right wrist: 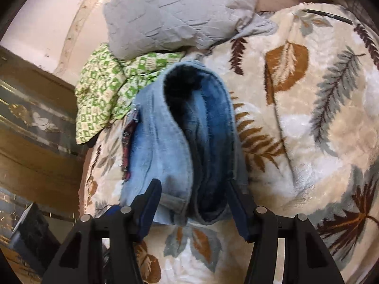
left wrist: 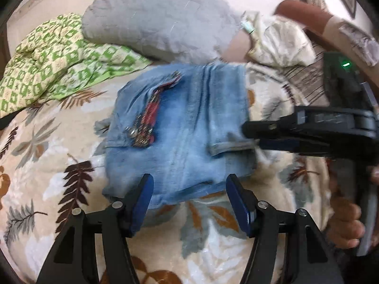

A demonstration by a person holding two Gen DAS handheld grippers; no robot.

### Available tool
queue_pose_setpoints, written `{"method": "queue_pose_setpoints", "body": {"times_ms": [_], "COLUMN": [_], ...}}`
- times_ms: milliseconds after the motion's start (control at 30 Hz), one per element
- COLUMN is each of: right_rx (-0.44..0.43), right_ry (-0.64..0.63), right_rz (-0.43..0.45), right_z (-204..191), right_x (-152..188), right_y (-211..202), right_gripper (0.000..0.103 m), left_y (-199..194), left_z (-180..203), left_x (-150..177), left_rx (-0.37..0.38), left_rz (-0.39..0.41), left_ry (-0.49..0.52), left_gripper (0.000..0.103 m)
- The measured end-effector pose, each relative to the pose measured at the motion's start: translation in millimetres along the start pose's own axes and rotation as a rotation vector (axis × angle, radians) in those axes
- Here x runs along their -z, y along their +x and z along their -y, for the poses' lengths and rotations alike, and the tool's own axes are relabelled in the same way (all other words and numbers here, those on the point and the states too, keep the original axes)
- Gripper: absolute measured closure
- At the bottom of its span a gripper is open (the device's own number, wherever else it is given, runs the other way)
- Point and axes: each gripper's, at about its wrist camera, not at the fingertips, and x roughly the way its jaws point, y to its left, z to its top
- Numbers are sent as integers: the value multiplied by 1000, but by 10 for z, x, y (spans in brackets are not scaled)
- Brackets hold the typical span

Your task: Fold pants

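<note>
The left gripper (left wrist: 189, 198) hangs with fingers apart over the near edge of the folded jeans (left wrist: 180, 127) on the leaf blanket (left wrist: 59, 165). The right gripper (right wrist: 193, 203), also apart, faces the open fold; it should press the layers flat and even. Inside the fold is dark; the pillow (left wrist: 154, 19) lies far behind.
</note>
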Motion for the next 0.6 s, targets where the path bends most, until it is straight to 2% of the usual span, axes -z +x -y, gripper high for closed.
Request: {"method": "queue_pose_setpoints", "body": {"times_ms": [67,167,300,367,433,467,533,600], "right_rx": [-11,-26,-38,-47,-50,-33,6,53], "right_ry": [12,47,27,21,18,18,28,11], "right_rz": [-14,-25,-8,-10,-23,-36,-58,-65], "right_z": [36,106,66,43,39,40,65,43], "right_x": [-8,-14,-3,7,1,7,33,69], "right_y": [32,55,-13,-6,37,89,197,227], "right_gripper": [43,44,45,49,56,63,70,77], "left_y": [67,-3,-127,-282,-277,-191,54,79], "left_z": [-53,-106,-198,-211,-191,-196,-213,-215], "left_x": [22,63,32,-20,-88,-116,-143,-150], "left_rx": [-8,12,38,59,10,-3,-17,-11], "left_rz": [-36,-24,-5,45,65,42,-44,-43], "left_ry": [-23,-41,-88,-103,-80,-72,-78,-78], "left_gripper": [39,39,39,39,36,36,36,36]}}
